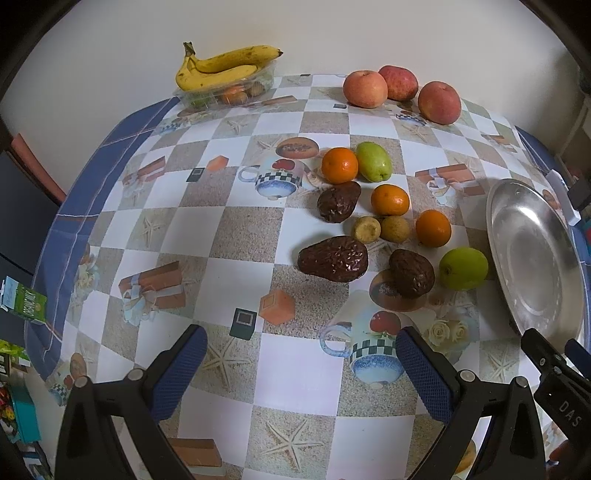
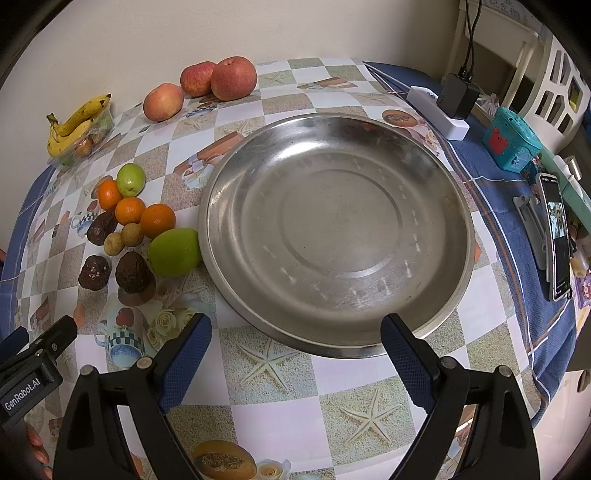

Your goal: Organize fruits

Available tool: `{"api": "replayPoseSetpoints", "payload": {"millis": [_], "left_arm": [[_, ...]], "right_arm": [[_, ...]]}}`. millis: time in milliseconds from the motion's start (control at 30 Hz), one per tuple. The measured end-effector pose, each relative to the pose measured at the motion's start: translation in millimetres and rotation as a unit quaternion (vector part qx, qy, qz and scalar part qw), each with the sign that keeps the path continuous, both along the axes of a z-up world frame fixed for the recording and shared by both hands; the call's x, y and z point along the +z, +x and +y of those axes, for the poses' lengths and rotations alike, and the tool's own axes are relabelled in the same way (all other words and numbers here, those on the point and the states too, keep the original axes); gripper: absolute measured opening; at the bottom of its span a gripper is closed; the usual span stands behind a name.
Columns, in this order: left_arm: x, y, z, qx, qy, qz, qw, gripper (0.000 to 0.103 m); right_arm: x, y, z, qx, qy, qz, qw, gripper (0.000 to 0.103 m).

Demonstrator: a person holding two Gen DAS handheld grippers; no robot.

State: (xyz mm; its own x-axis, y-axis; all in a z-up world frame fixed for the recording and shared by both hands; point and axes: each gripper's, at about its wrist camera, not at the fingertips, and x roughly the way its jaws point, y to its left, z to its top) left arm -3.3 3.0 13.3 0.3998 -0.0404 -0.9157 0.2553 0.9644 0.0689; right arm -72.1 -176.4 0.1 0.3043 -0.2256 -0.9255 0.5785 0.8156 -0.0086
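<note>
The left gripper (image 1: 299,369) hangs over the tablecloth with its jaws spread wide and nothing between them; its blue-padded fingers (image 1: 181,369) touch no fruit. The right gripper (image 2: 295,358) is likewise wide open and empty, its fingertips poised just before the near rim of the steel plate (image 2: 436,155), apart from it as far as the view shows.

The loose fruit lies in a cluster just left of the plate. Nearest the plate is a large green fruit (image 1: 463,268), almost touching its rim. Beside it sit three dark, wrinkled avocados (image 1: 334,259), three oranges (image 1: 433,228), two small brownish round fruits (image 1: 394,229) pressed side by side, and a second, smaller green fruit (image 1: 373,161) touching the farthest orange. Three red-yellow apples (image 1: 365,88) stand close together at the far edge of the table, well apart from the cluster. At the far left corner a clear plastic tray (image 1: 207,96) holds small fruits with a bunch of bananas (image 1: 221,66) resting on top.

The table is covered with a checkered oilcloth (image 1: 236,229) printed with starfish, cups and gift boxes, bordered in blue, and it stands against a plain cream wall (image 2: 295,29). To the right of the plate lie a white power strip with a black charger (image 2: 456,96), a teal toy box (image 2: 511,142) and a smartphone on a stand (image 2: 556,236).
</note>
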Motion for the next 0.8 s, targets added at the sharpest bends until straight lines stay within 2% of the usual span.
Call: {"api": "replayPoseSetpoints", "payload": {"millis": [800], "left_arm": [[-2.8,2.4,2.8,0.004,-0.006,0.017,0.9998,0.103]], "right_arm": [[-0.2,-0.6,-1.0,-0.002,0.002,0.000,1.000,0.093]]}}
